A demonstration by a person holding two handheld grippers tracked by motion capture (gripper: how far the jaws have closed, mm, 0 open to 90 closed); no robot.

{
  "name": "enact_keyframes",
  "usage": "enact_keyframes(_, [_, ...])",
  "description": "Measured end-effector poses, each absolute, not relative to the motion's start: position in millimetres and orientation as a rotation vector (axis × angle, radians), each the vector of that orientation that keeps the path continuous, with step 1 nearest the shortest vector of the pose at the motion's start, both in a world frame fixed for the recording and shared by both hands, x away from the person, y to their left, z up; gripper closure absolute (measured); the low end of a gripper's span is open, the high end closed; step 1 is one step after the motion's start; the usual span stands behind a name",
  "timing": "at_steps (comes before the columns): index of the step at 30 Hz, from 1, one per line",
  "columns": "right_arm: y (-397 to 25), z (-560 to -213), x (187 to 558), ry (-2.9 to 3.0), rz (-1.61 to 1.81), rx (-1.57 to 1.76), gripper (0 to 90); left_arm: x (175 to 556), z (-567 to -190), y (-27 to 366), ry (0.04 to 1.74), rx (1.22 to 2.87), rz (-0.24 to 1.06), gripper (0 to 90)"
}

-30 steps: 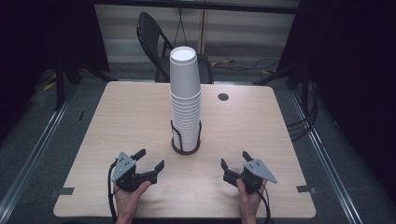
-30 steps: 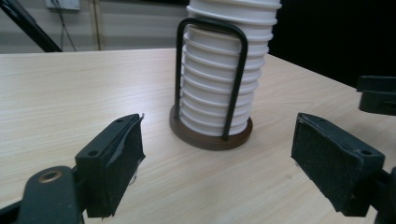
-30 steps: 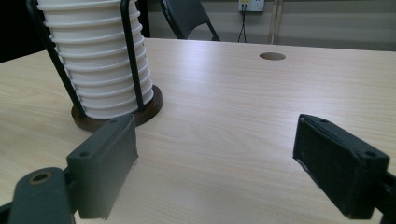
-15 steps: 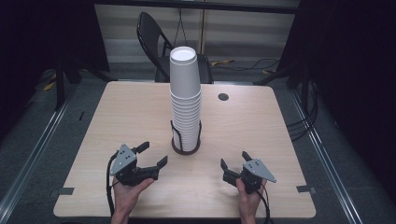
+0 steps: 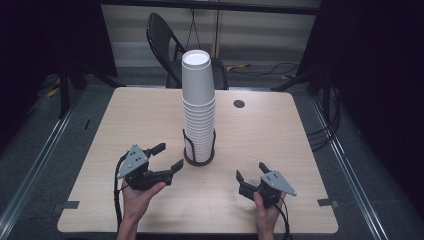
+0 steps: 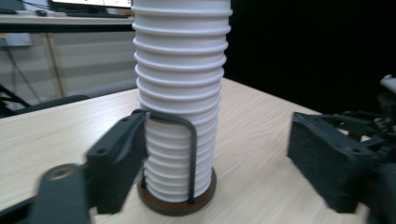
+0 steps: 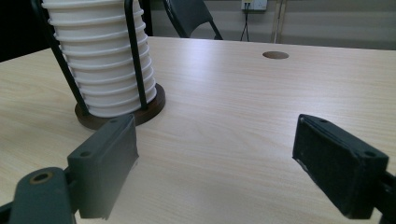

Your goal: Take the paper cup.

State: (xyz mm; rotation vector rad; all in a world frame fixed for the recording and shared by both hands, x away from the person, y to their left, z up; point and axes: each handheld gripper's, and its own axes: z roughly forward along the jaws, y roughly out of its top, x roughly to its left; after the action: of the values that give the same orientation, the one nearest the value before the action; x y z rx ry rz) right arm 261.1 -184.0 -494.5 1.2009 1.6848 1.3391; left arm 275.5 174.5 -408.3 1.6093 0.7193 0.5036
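Note:
A tall stack of white paper cups (image 5: 199,105) stands in a dark round holder (image 5: 199,156) with black wire uprights at the table's middle. My left gripper (image 5: 168,156) is open, raised off the table and pointed at the holder's base from the left. In the left gripper view the cup stack (image 6: 180,93) and holder (image 6: 180,198) sit just ahead between the spread jaws (image 6: 219,158). My right gripper (image 5: 251,171) is open near the front right, apart from the stack. In its view the cups (image 7: 100,56) and holder (image 7: 122,112) lie ahead on the left.
The light wooden table (image 5: 280,135) has a small dark round hole (image 5: 239,104) at its back right. A black folding chair (image 5: 167,45) stands behind the table. Dark floor and rails run along both sides.
My left gripper has lifted and moved forward and right toward the cup holder. The right gripper has stayed in place.

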Motion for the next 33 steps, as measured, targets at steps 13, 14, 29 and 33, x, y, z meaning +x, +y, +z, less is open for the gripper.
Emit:
enact_keyframes(13, [-184,-495,261,1.682,1.345,1.204,13.5,290,-381,175,0.694,1.574,0.504,17.9])
enact_keyframes(14, [-184,-495,261,1.682,1.345,1.204,13.5,290,-381,175,0.694,1.574,0.504,17.9])
enact_keyframes(29, [-184,-495,261,1.685,1.346,1.201,13.6,307,-347,163,0.639,1.584,0.537,17.7])
enact_keyframes(33, [-184,-495,261,1.688,1.344,1.201,13.7,312,-336,162,0.63,1.603,0.546,16.7])
